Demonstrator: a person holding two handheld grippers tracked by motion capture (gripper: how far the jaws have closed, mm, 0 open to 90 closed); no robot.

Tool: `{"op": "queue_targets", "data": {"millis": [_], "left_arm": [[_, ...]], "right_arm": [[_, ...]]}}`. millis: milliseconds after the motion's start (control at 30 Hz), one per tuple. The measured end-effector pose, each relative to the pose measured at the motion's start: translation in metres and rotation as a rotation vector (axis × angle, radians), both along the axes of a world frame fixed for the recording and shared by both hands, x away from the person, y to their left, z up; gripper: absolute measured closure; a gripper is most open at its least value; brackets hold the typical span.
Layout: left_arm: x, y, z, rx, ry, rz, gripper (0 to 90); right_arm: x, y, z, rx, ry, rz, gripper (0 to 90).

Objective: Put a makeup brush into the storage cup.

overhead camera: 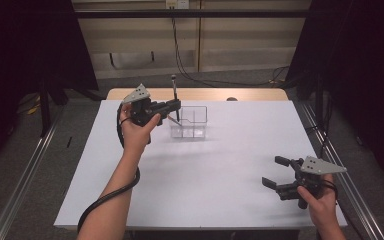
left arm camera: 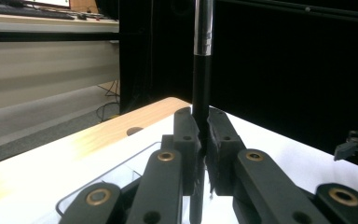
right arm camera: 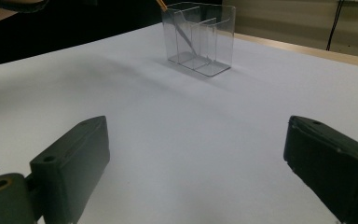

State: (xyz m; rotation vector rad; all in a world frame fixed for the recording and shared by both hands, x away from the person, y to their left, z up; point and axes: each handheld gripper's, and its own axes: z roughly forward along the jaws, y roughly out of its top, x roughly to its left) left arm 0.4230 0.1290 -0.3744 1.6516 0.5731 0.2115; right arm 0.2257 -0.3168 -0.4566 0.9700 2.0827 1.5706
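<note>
— Right tongs (overhead camera: 276, 172) sit closest to the camera, low on the white counter (overhead camera: 215, 185), spread wide with nothing between them. What's your other hand doing?

— My left tongs (overhead camera: 172, 106) are clamped tight on a black pen (overhead camera: 175, 100) with a silver band. I'm holding it over the left end of the clear divided organizer (overhead camera: 190, 122) at the far side of the counter.

— So which step is that?

— Putting the pen away, I'd say. Whether its lower tip has entered a compartment yet, I can't tell; in the left gripper view the shaft (left arm camera: 201, 84) runs down between my pads and out of sight.

— How does it point?

— Long axis close to upright, cap end up, leaning only a little.

— And next?

— I judge it wants a straight drop into the left compartment, kept clear of the divider wall and of the thin stick (right arm camera: 186, 39) leaning in there, and my grip loosened only once it's well inside
</note>
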Motion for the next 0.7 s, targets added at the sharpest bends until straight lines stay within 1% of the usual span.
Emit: {"op": "queue_targets", "data": {"millis": [67,100,167,233,267,300,433,700], "left_arm": [[0.002,-0.001,0.0,-0.001,-0.006,0.014,83.9],[0.003,-0.001,0.0,-0.001,-0.003,0.014,83.9],[0.006,-0.002,-0.001,0.013,-0.003,0.025,83.9],[0.009,-0.002,-0.001,0.014,-0.001,0.026,83.9],[0.01,-0.003,-0.002,0.018,0.001,0.035,83.9],[0.011,-0.003,-0.002,0.018,0.001,0.029,83.9],[0.014,-0.003,-0.003,0.021,0.0,0.055,83.9],[0.023,-0.003,-0.011,0.03,0.011,0.095,83.9]], "right_arm": [[0.0,-0.001,0.0,0.001,-0.001,0.001,6.3],[0.0,-0.001,0.0,0.001,-0.001,0.002,6.3],[0.0,-0.001,0.001,-0.002,-0.002,0.001,6.3],[0.0,-0.001,0.001,-0.001,-0.005,0.002,6.3],[0.0,-0.001,0.001,0.001,-0.008,0.006,6.3],[0.0,-0.001,0.001,0.0,-0.008,0.005,6.3],[-0.001,-0.002,0.001,-0.001,-0.008,0.002,6.3],[-0.001,-0.001,0.001,0.0,-0.01,0.005,6.3]]}}
